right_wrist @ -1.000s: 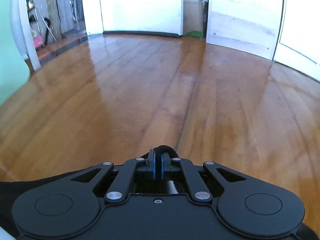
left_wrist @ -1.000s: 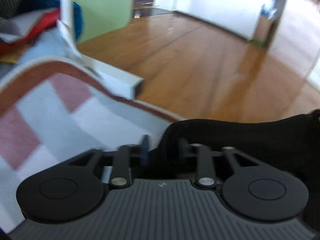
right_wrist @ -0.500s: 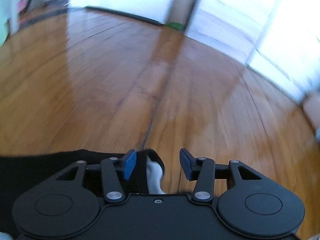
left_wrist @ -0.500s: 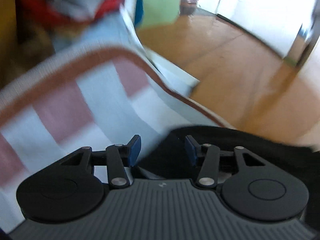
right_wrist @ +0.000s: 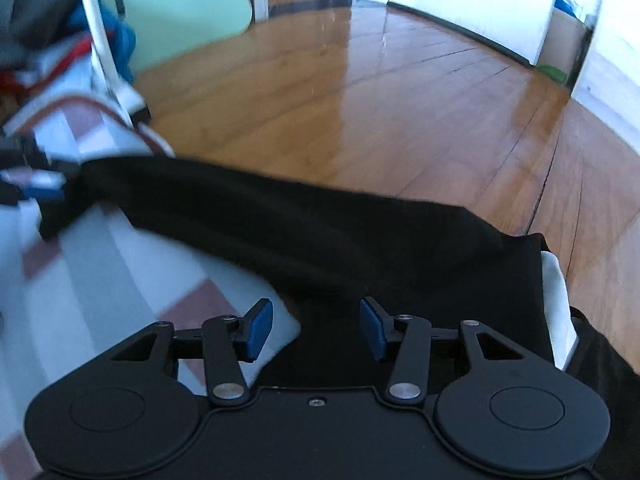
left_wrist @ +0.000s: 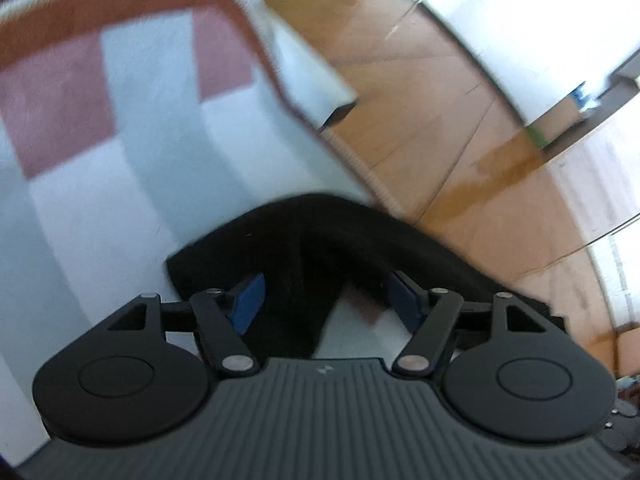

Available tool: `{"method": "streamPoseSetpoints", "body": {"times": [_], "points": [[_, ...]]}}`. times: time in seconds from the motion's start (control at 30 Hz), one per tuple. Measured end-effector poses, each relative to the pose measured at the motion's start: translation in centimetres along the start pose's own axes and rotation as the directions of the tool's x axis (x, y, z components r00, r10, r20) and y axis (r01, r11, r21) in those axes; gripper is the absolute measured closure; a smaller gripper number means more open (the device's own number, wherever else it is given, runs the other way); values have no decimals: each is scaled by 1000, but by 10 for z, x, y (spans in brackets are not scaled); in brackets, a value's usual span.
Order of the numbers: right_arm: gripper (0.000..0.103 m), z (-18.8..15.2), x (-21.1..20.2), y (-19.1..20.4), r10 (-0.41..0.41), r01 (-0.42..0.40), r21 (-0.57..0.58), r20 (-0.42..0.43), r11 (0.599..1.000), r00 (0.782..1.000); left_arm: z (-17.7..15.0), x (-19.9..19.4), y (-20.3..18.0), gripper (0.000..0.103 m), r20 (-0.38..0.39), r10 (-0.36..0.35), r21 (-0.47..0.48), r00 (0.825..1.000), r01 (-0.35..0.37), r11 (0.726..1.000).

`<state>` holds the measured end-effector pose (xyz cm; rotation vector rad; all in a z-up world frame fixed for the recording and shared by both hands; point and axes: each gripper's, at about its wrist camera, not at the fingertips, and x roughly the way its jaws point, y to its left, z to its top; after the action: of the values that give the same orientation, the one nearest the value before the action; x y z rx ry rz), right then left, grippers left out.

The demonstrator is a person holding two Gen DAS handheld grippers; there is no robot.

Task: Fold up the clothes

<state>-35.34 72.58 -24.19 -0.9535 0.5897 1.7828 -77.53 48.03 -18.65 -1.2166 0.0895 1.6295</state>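
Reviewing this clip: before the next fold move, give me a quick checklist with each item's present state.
1. Left tongs free of the black garment: ok, opening, cloth between the pads but not pinched.
2. Right tongs free: ok, open above the cloth.
3. Garment on the checked blanket: ok, one end overhangs the floor.
4. Garment flat: not ok, bunched.
5. Fold edges aligned: cannot tell, blurred.

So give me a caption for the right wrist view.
Open right gripper above black garment on checked cloth.
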Motion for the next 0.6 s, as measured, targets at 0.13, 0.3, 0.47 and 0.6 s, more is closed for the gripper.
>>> {"method": "streamPoseSetpoints", "body": {"times": [0.13,0.3,0.47,0.6], "points": [[51,-10,17,4,-24,25,7,-52,1000,998,-10,12,-33,100,98,184,298,978,-205,932],[97,-25,19,5,-6,6,-54,0,999,1000,1,-34,-50,101,483,213,256,849,-369,894],[97,-32,-4,-11,120,-118,-34,76,992,990,10,-44,-36,98,496,267,139,827,-379,915],[97,-38,-3,-13,157,-155,-51,27,987,987,16,-25,6,97,278,428,-41,860,-434,900]]}}
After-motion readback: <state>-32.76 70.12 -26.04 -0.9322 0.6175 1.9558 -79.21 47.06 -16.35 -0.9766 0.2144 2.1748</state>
